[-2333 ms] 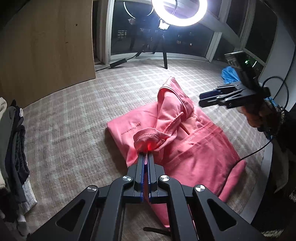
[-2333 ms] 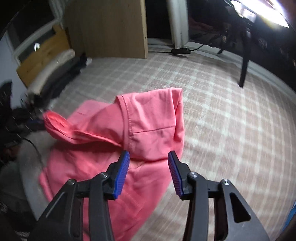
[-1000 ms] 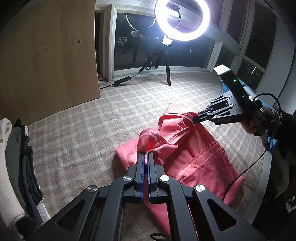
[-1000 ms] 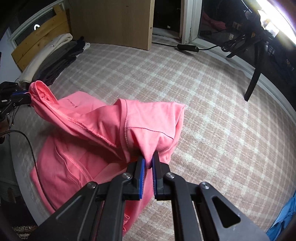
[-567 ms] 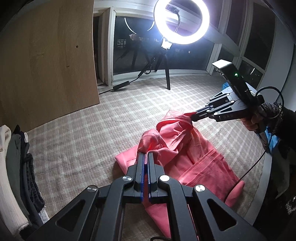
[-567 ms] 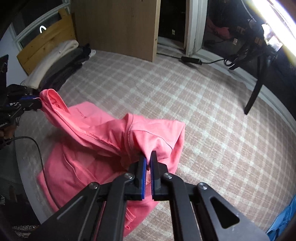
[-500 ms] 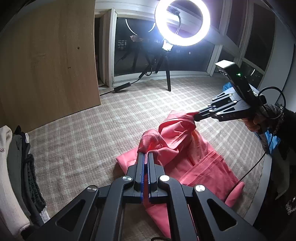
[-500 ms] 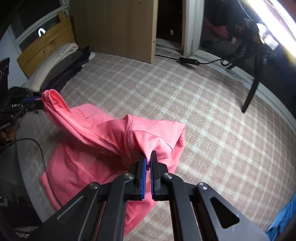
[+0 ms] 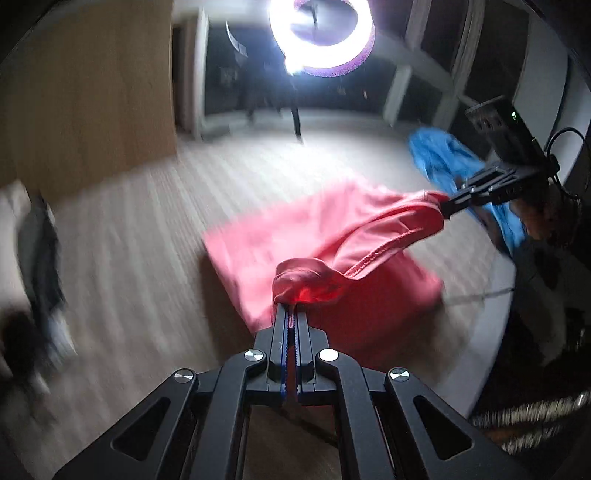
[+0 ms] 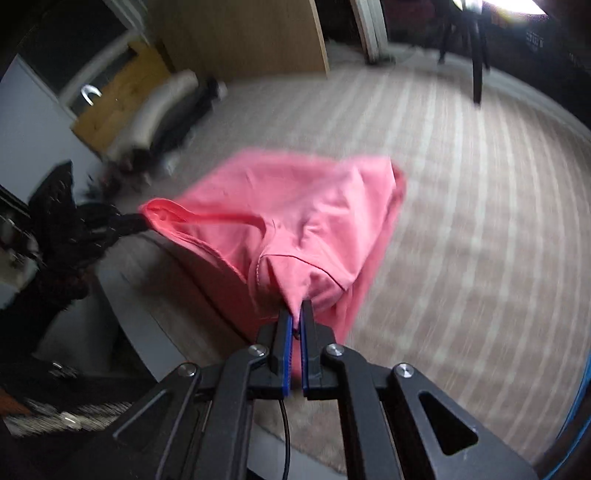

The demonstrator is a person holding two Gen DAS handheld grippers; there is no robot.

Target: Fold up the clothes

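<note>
— Tools?
— Left tool (image 9: 290, 308) and right tool (image 10: 296, 314) each pinch the garment (image 9: 295, 236).
— Position?
— Centre frame, edge stretched between them, rest trailing on the carpet (image 9: 140, 240).

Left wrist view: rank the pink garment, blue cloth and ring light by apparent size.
1. pink garment, clearly the largest.
2 and 3. ring light and blue cloth: similar, blurred, at different distances, so unranked.

A lit ring light (image 9: 320, 35) on a dark tripod (image 10: 476, 55) stands before dark windows (image 9: 236, 74). A checked carpet (image 10: 480, 221) covers the floor. A wooden panel (image 9: 85, 96) rises at the left, with piled clothes (image 10: 166, 110) beside it; a blue cloth (image 9: 443, 158) lies at the right.
</note>
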